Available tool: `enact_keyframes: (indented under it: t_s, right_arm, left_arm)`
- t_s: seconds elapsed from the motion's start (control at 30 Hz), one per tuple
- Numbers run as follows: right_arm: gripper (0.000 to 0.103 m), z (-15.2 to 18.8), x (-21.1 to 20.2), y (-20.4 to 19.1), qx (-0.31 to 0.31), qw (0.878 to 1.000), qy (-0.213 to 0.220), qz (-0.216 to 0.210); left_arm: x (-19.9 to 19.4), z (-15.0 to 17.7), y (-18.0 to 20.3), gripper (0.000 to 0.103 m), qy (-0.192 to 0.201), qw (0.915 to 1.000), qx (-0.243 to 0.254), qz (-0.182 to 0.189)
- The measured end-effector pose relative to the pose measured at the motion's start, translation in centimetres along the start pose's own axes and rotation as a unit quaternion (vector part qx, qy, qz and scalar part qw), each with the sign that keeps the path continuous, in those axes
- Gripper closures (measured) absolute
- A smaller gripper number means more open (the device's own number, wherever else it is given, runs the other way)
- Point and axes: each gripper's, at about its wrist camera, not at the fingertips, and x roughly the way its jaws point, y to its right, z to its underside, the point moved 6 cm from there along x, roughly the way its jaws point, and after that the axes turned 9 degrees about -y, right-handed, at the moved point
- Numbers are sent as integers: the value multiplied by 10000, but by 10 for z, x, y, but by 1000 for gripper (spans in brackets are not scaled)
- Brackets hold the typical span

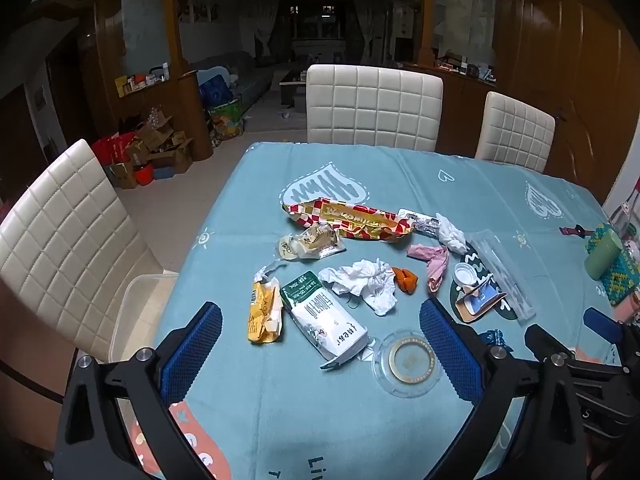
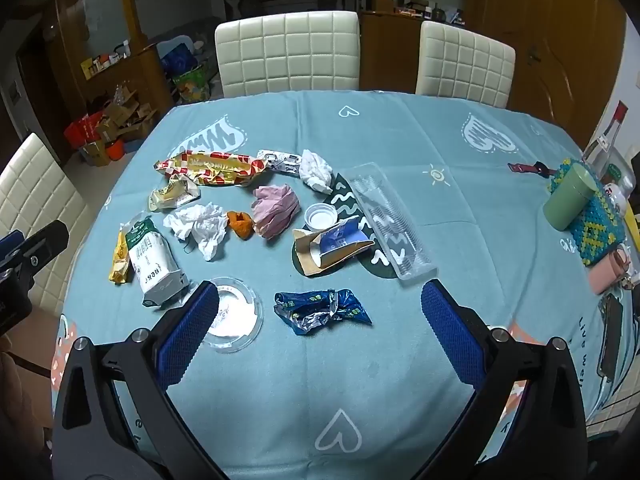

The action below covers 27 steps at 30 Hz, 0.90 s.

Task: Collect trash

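A big table is covered by a blue tablecloth [image 2: 400, 128], and the trash is spread out in the middle of it. The long red and yellow wrapper [image 2: 212, 168] is seen at the back, the white milk carton [image 1: 324, 316] nearer, and the small blue foil wrapper [image 2: 320, 310] in front. The left gripper [image 1: 320, 352] and the right gripper [image 2: 320, 320] are held wide open above the cloth, and nothing is gripped.

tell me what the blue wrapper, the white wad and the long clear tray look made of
Blue wrapper: foil-lined plastic, probably; silvery inside, sharp shiny creases.
White wad: tissue paper; matte, soft crumples.
Long clear tray: thin rigid plastic; see-through, ribbed, glossy.
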Motion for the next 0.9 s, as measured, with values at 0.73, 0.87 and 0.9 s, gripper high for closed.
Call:
enact_keyframes:
  t_s: [0.73,0.87,0.9]
  right_arm:
    - [3,0,1,-1,11,10000,-32,-18]
    - [3,0,2,-1,2,10000,-30,-19]
    - [3,1,2,-1,3,10000,-31,-18]
  left_arm:
    - [10,5,-2,6,-221,9997,-46,-17]
    - [10,6,-1,6,-238,9997,-51,-22]
    - [10,6,-1,6,-236,9997,-53,-18]
